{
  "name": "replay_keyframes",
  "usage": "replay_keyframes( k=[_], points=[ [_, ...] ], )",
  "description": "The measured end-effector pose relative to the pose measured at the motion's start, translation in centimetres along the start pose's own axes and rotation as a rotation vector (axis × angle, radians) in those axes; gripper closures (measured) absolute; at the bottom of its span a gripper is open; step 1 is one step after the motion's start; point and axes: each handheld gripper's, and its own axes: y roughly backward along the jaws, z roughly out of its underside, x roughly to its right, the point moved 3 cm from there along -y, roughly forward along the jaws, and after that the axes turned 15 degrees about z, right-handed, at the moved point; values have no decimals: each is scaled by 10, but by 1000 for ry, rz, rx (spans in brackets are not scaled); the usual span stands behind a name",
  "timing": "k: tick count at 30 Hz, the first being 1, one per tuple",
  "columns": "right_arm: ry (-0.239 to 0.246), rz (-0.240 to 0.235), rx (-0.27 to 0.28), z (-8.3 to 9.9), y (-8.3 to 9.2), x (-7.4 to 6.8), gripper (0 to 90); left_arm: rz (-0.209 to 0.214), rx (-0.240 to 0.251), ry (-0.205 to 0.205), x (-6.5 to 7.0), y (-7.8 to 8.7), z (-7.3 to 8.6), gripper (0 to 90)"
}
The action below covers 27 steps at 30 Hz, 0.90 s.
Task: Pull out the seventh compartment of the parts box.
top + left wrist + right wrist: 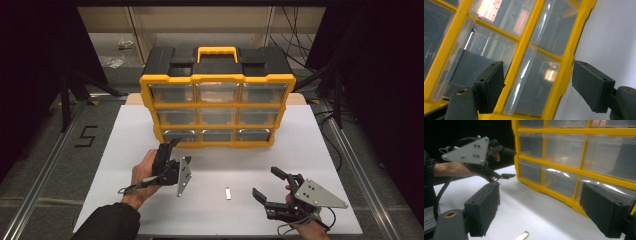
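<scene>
The left gripper (171,144), jaws wide with nothing gripped, is approaching the bottom-left drawer (180,135) of the yellow organizer cabinet (217,111) at twelve o'clock; next, I judge, it must seat the pads on the drawer's lip (hard to make out, clear plastic); the right gripper (266,184) rests open at five o'clock, near a small metal strip (228,193).

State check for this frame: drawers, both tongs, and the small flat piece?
Drawer cabinet: upright, all nine drawers shut.
Left tongs: open, empty, at the bottom-left drawer.
Right tongs: open, empty, apart from the cabinet.
Small flat piece: lying loose on the table.
</scene>
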Motion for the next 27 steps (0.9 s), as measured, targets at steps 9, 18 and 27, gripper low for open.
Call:
replay_keyframes(
  k=[9,18,27],
  points=[
    [1,-7,-3,1,-1,0,173,-40,-81,-25,-9,-13,13,278],
    [0,-13,-8,1,-1,0,172,-71,-105,-79,-15,-21,19,308],
    [1,-20,-10,1,-1,-1,173,-100,-129,-90,-19,-30,26,354]
  ],
)
